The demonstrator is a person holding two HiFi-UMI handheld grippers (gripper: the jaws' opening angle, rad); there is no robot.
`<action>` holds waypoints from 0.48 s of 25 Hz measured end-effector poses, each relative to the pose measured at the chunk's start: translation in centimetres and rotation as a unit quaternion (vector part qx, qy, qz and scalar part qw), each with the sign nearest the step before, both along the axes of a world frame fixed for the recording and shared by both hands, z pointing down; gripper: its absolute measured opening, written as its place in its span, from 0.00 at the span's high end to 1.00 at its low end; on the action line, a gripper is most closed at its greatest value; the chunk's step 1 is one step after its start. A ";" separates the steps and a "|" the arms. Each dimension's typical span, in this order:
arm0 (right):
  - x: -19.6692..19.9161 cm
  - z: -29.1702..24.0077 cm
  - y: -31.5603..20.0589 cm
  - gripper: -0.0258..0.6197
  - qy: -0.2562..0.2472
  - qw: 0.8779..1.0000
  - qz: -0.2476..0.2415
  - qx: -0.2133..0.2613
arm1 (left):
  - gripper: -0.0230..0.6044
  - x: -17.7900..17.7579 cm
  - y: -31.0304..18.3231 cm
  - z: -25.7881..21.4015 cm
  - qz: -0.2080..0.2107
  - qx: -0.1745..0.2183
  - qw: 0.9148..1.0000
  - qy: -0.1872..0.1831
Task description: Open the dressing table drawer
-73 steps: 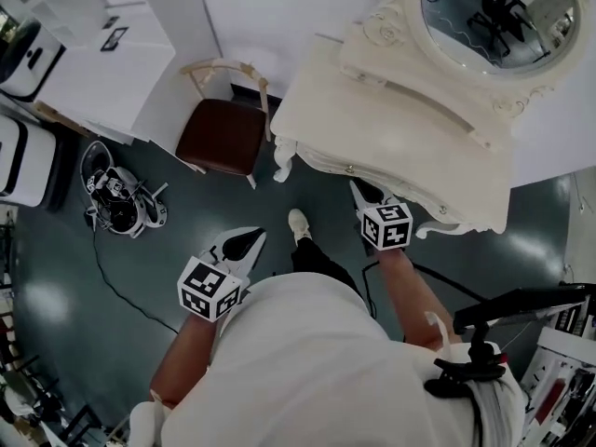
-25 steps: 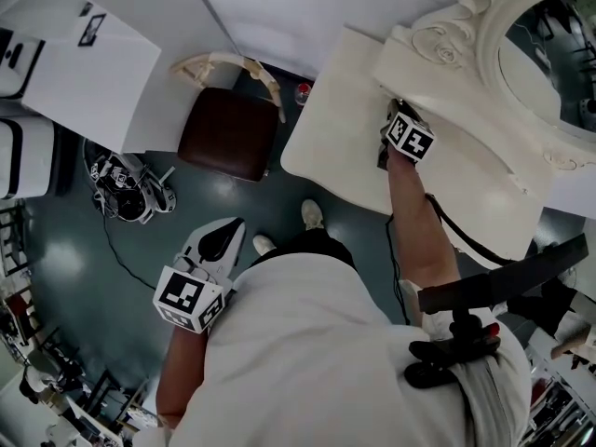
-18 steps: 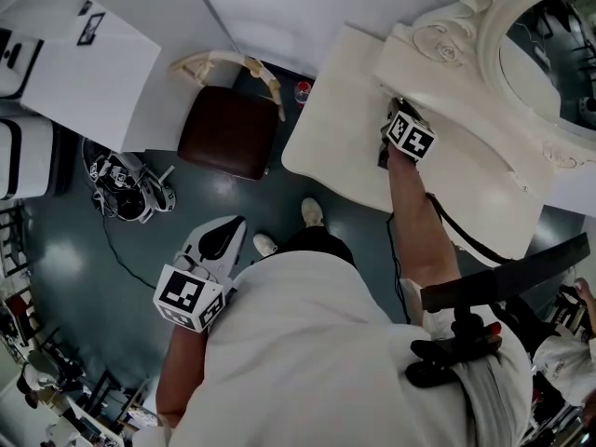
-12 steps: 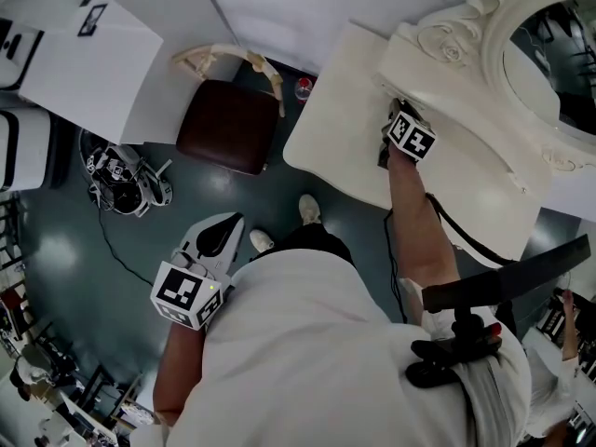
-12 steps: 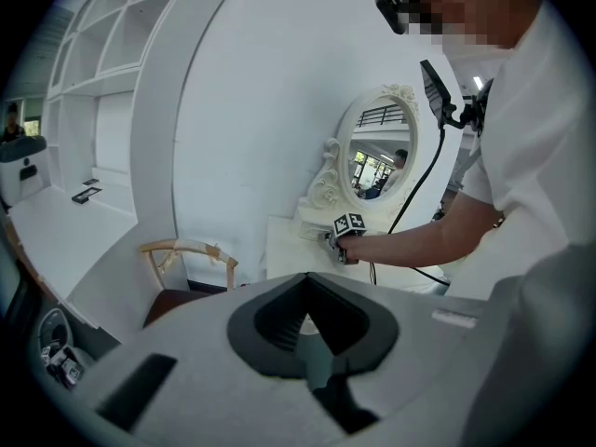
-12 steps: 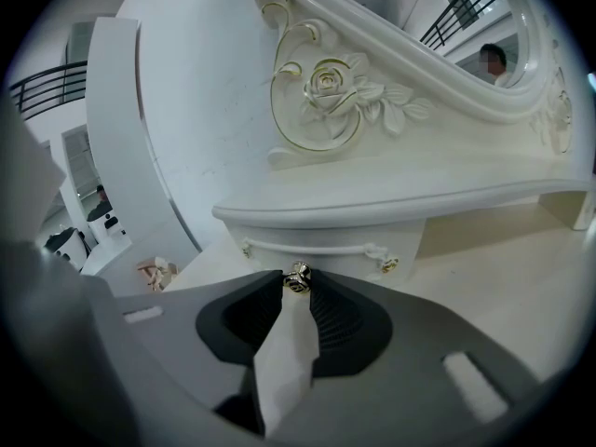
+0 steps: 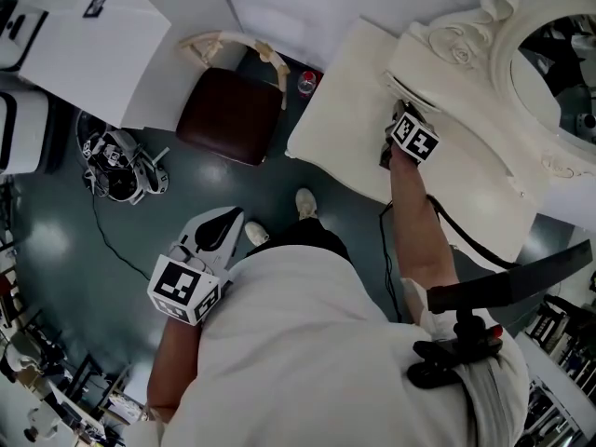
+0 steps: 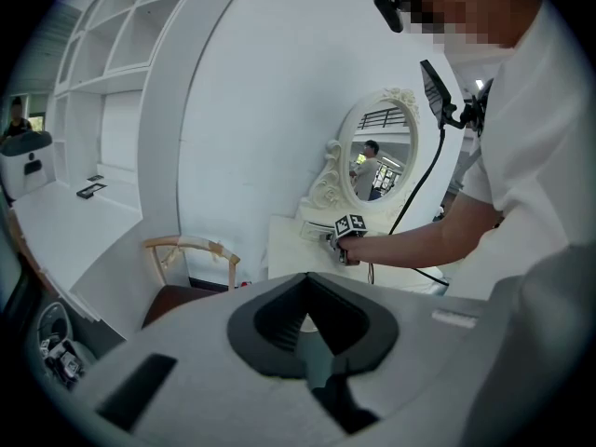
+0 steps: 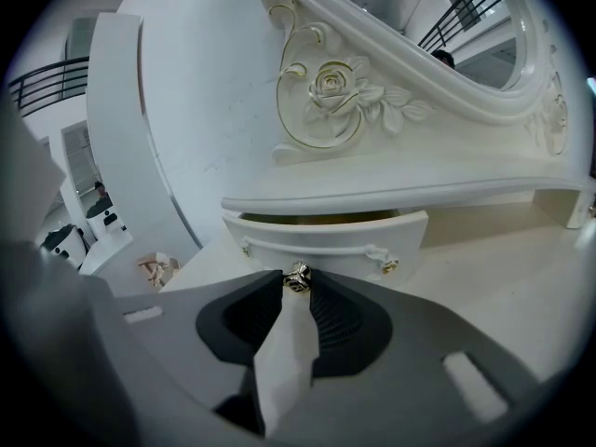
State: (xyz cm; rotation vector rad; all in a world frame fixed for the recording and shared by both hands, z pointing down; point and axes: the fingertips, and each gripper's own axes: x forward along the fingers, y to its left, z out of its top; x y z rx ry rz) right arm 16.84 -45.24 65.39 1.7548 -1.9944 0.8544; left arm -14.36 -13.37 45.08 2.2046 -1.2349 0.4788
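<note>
The cream dressing table (image 7: 349, 110) carries a small curved drawer (image 9: 326, 240) under its carved mirror frame. A narrow dark gap shows above the drawer front, which stands slightly out. My right gripper (image 9: 298, 282) is shut on the drawer's small gold knob (image 9: 298, 277), which sits between the two tips. From above, the right gripper (image 7: 396, 110) rests on the tabletop against the drawer (image 7: 402, 89). My left gripper (image 7: 231, 217) hangs over the floor, well to the left of the table, shut and holding nothing. In the left gripper view its tips (image 8: 304, 285) meet.
A chair with a brown seat (image 7: 228, 110) stands left of the table. Dark gear with a cable (image 7: 116, 166) lies on the floor. A white counter (image 7: 84, 35) fills the upper left. The oval mirror (image 7: 559, 45) rises at the right. A shoe (image 7: 304, 203) is below the table edge.
Since the oldest frame my right gripper has gone from the table's front edge up onto the tabletop at the small drawer. Over the last second both grippers have stayed put; the view shifted slightly.
</note>
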 end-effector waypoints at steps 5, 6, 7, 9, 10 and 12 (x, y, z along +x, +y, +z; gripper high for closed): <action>-0.3 -0.1 0.7 0.82 0.002 1.000 -0.002 -0.002 | 0.96 -0.3 0.5 -0.2 -0.001 0.002 1.000 0.002; -0.4 -0.2 0.9 0.82 0.002 1.000 -0.001 -0.002 | 0.96 -0.5 0.6 -0.3 -0.001 0.002 1.000 0.003; -0.4 -0.3 1.1 0.82 0.003 1.000 -0.001 -0.003 | 0.96 -0.6 0.8 -0.4 -0.001 0.002 1.000 0.003; -0.5 -0.3 1.3 0.82 0.005 1.000 -0.002 -0.003 | 0.96 -0.6 1.0 -0.4 -0.001 0.003 1.000 0.004; -0.5 -0.3 1.4 0.82 0.006 1.000 -0.003 -0.002 | 0.96 -0.6 1.0 -0.4 -0.001 0.003 1.000 0.005; -0.5 -0.2 1.5 0.82 0.008 1.000 -0.005 -0.003 | 0.96 -0.5 1.1 -0.2 -0.001 0.003 1.000 0.005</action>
